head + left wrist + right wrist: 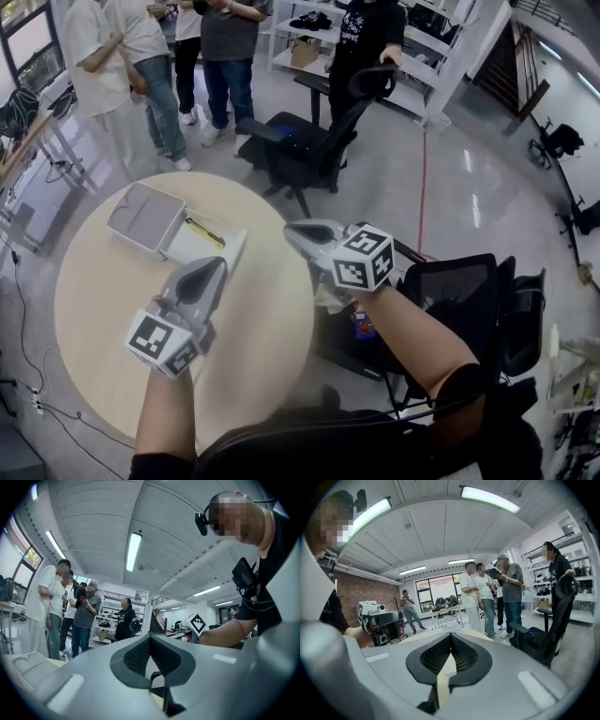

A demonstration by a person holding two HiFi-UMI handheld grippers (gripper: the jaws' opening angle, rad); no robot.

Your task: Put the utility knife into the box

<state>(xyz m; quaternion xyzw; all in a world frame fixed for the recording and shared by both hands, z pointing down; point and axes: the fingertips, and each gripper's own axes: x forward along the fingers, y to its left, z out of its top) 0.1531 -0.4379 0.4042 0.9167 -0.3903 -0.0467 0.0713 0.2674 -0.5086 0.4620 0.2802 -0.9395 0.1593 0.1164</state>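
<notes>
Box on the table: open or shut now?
Open. The white-and-grey box lies spread in two halves side by side, its grey half facing up, and the yellow utility knife rests uncovered on the white half.

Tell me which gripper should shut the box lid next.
Left. The left gripper points at the open box, close to it and to its lid; the right gripper is farther off to the right. Both are shut and empty. The knife seems already inside.
</notes>
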